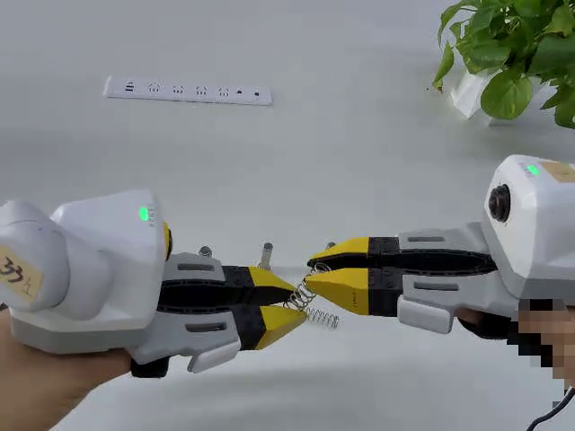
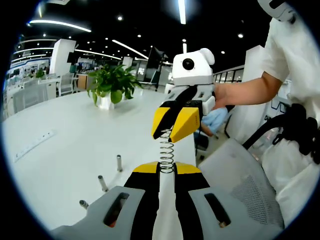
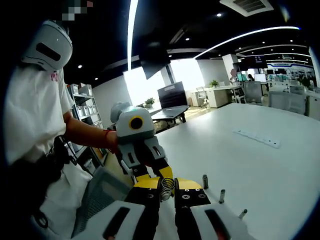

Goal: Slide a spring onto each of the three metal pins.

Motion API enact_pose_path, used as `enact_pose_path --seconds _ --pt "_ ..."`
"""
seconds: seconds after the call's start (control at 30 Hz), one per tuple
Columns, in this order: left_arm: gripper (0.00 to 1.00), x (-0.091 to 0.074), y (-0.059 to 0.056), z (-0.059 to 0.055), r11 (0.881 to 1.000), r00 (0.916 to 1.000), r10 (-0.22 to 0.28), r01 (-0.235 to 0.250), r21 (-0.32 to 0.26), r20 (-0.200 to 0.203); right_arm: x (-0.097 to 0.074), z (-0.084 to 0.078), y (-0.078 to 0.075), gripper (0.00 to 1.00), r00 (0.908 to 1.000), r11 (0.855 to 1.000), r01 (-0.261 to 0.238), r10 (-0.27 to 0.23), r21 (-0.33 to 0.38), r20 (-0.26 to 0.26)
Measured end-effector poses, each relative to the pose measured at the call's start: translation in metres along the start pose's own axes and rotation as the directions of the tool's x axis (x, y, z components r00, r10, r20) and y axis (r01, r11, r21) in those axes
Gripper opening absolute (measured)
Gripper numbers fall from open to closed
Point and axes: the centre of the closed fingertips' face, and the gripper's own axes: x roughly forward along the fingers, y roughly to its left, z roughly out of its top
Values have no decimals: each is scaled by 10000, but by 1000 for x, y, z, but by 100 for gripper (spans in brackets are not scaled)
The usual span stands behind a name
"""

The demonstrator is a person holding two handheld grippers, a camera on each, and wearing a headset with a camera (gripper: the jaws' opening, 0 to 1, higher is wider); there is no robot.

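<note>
Holding one spring (image 2: 166, 152) pinched at both ends in closed fingers of left gripper (image 1: 298, 302) and right gripper (image 1: 309, 271), long axis tip-to-tip, just in front of pins (image 1: 266, 255), neither gripper clearly nearer.

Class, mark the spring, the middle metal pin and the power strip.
spring (image 2: 167, 150), left gripper view, middle coils.
middle metal pin (image 2: 102, 183), left gripper view, its shaft.
power strip (image 1: 187, 90), head view, top face centre.

1. White power strip (image 1: 187, 91): flat on the surface (image 1: 359, 162), well beyond the fingers (image 1: 346, 289), to their left.
2. Potted green plant (image 1: 508, 49): far right, well apart from the fingers.
3. Grey mesh chair (image 2: 240, 175): off the surface edge, right of the fingers in the left gripper view.
</note>
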Motion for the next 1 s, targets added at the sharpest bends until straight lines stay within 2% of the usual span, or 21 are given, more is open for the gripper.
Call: enact_pose_path --seconds 0.37,0.57,1.0 --pt "6 1 -2 -2 10000 10000 -65 65 40 -23 4 -1 5 6 9971 9960 -169 103 -874 -757" --pt "6 1 -3 -2 9999 9999 -129 129 59 -18 6 -1 7 6 9923 9901 -309 140 -1366 -1230" --pt "6 0 -2 -3 9998 9998 -179 178 85 131 7 -2 10 7 9858 9836 -562 275 -1712 -1654"
